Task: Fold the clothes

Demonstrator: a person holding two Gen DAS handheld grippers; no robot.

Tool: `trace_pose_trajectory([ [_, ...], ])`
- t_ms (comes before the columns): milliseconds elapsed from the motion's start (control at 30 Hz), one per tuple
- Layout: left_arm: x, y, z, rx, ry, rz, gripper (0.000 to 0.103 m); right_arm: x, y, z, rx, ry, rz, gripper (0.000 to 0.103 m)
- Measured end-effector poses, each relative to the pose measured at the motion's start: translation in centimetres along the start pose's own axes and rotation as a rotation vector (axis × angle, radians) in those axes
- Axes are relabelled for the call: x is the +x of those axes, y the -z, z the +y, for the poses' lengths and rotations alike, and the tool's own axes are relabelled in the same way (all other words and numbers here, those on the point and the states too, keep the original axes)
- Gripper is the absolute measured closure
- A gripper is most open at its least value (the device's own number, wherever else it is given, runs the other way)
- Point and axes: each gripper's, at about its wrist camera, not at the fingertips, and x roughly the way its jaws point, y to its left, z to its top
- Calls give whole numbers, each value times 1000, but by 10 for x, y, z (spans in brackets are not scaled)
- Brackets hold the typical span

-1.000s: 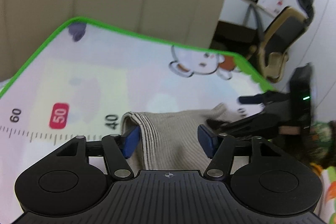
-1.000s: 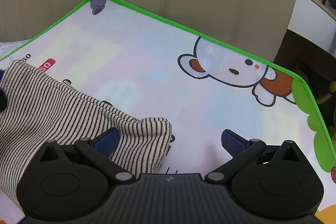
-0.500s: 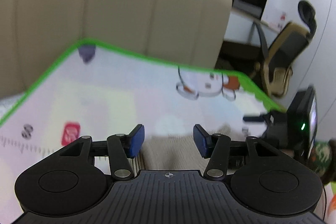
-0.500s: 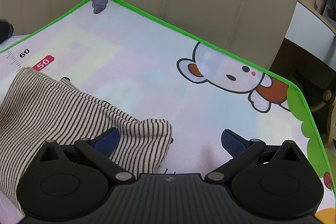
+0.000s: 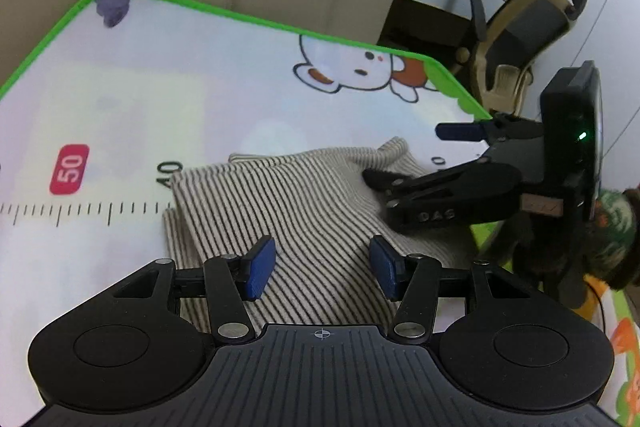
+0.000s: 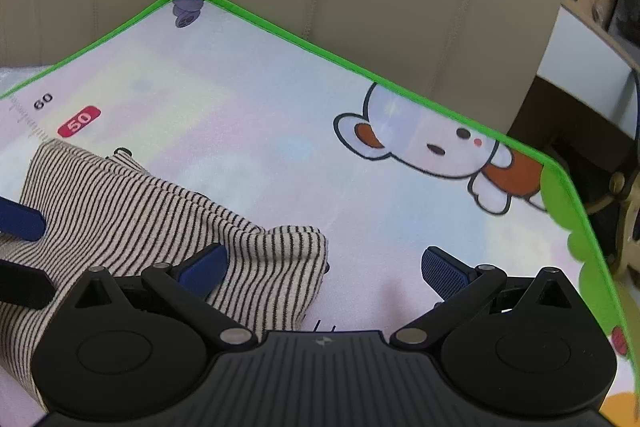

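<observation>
Left claw (image 5: 322, 269) and right claw (image 6: 322, 271) gape (empty) over striped garment (image 5: 304, 211).

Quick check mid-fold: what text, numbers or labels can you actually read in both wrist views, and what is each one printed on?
"50" in a red label on the play mat, beside its printed ruler.
"40" on the mat's ruler, at the edge of the striped garment.
"60" on the ruler, right wrist view.
"DAS" embossed on the right gripper.
A tan tag on that gripper: too blurred to read.
</observation>
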Motion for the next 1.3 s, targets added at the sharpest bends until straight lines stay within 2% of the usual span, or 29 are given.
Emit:
trace_pose_trajectory([
  [167,1,1,3,1,7,2,44,8,-2,-19,142,-80,79,0],
  [333,1,1,7,-11,11,6,41,4,-7,-12,54,-67,66,0],
  [467,0,2,9,-17,4,7,41,1,-12,-14,65,-74,69,0],
  [500,0,3,9,-18,2,8,40,-3,-14,-15,70,-78,58,3],
  [533,-1,3,10,-20,1,9,39,-9,-17,-16,71,-93,30,15],
  [567,-1,3,10,-23,1,11,39,-19,-20,-16,64,-117,-13,22],
  [633,-1,3,11,-27,0,14,38,-33,-24,-13,33,-128,-81,28],
  [700,-1,3,12,-27,2,15,38,-31,-26,-8,11,-106,-89,34],
  [833,-1,4,14,-31,-2,17,38,0,-21,1,-3,-55,6,34],
  [967,-1,4,13,-33,-17,14,38,11,-22,10,-63,-16,14,25],
  [1067,-1,2,15,-44,-20,17,38,9,-26,1,3,-45,44,24],
  [1167,-1,2,16,-34,-27,15,38,-12,-31,-20,149,-105,77,24],
  [1233,-5,-1,15,-16,-52,-8,41,-35,-31,-35,265,-177,111,23],
  [1300,-15,-8,17,1,-59,-62,40,-56,-21,-50,403,-301,176,17],
])
